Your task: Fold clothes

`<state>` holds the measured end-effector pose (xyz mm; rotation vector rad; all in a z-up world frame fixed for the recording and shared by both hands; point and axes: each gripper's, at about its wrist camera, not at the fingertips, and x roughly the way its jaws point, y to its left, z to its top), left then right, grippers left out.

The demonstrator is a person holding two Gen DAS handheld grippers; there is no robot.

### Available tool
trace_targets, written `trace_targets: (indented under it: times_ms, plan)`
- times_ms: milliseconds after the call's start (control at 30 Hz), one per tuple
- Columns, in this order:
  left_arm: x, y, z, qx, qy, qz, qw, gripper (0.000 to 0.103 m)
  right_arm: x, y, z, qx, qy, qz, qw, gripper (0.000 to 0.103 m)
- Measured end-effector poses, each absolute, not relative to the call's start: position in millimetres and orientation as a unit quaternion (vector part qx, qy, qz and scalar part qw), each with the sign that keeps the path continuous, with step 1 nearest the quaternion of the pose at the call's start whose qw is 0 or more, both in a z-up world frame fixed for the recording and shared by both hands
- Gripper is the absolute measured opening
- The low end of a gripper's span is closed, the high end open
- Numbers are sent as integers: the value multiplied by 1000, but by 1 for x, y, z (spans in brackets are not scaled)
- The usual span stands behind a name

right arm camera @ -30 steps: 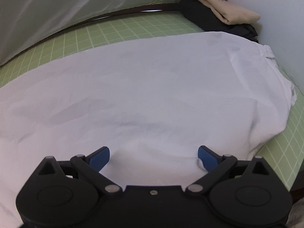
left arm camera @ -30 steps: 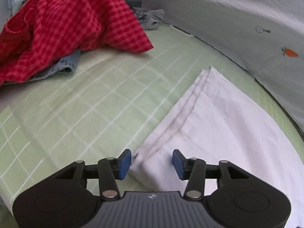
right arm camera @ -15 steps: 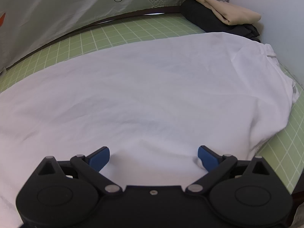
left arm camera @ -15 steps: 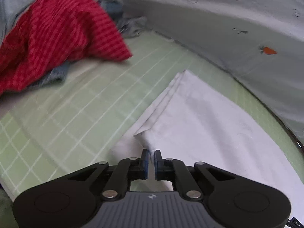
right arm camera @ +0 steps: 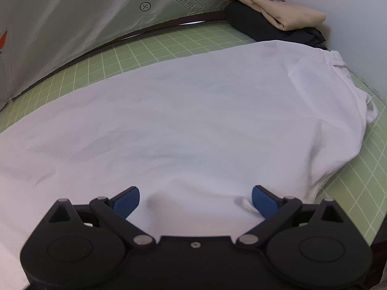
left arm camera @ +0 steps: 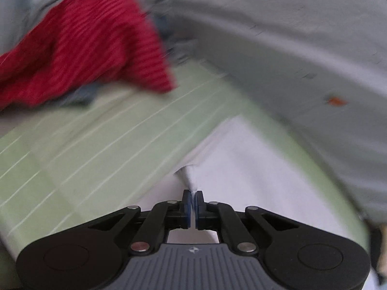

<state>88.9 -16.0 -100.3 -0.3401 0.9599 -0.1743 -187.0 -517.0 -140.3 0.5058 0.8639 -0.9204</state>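
White, smooth cotton-like cloth, the white garment [right arm camera: 193,111], lies spread flat over most of the bench [right arm camera: 150,48], whose top is a pale green mat ruled with a thin white grid. Its far right end bunches into soft wrinkles near the bench's right edge. The left gripper [left arm camera: 192,199] has its blue pads pressed together on a corner of the white garment [left arm camera: 241,169], and the fabric rises from the mat into a small peaked fold just ahead of the pads; this view is blurred. The right gripper [right arm camera: 196,197] has its jaws wide apart, the blue pads resting low over the cloth with a shallow ridge of fabric between them, not pinched. A crumpled red checked garment [left arm camera: 79,48] sits heaped toward the bench's far left corner, over a scrap of blue denim-like cloth. At the far right corner a folded tan piece [right arm camera: 278,14] lies on a folded black one [right arm camera: 261,24]. Grey printed sheeting [right arm camera: 72,24] drapes along the bench's far edge.
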Motion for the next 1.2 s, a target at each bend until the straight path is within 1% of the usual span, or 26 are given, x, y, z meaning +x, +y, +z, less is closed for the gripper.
trace_targets:
  times_ms: [100,233,300,333,400,467,600,700,867,967,1033,1067,1133,1167,1200]
  plan:
    - [81,-2,-136,-174,493,-50,851,4,-188,-516,-141,231,404,-422,778,100]
    - [75,-1,-144,-189,495,-38,847,5,-187,-515,-144,220,417,-413,779,101]
    - [75,-4,-140,-176,492,-38,852,10,-186,-514,-149,212,430,-405,779,101]
    - [75,-5,-139,-171,490,-36,854,10,-185,-513,-152,206,437,-401,778,101]
    - [73,-4,-138,-170,488,-31,856,25,-183,-510,-158,192,448,-396,779,101]
    - [68,0,-139,-179,487,-26,855,27,-182,-509,-159,186,448,-394,780,103]
    - [65,1,-142,-186,483,-30,855,40,-184,-510,-160,192,444,-393,782,103]
    - [67,-4,-142,-181,474,-39,861,46,-183,-510,-161,193,441,-393,784,103]
    - [76,-16,-143,-142,466,-31,873,48,-184,-507,-163,192,435,-391,788,103]
    - [81,-17,-148,-136,468,-25,873,54,-185,-507,-163,191,433,-389,790,103]
    - [83,-17,-151,-140,467,-22,873,56,-186,-507,-163,190,432,-388,792,103]
    - [84,-17,-151,-140,463,-21,875,56,-186,-508,-163,190,432,-387,792,103]
    - [84,-20,-149,-129,460,-25,878,47,-187,-507,-163,189,431,-386,793,103]
    - [84,-22,-147,-123,458,-26,880,26,-187,-507,-163,188,431,-386,794,103]
    - [83,-23,-146,-117,456,-28,882,15,-187,-507,-163,186,432,-385,794,103]
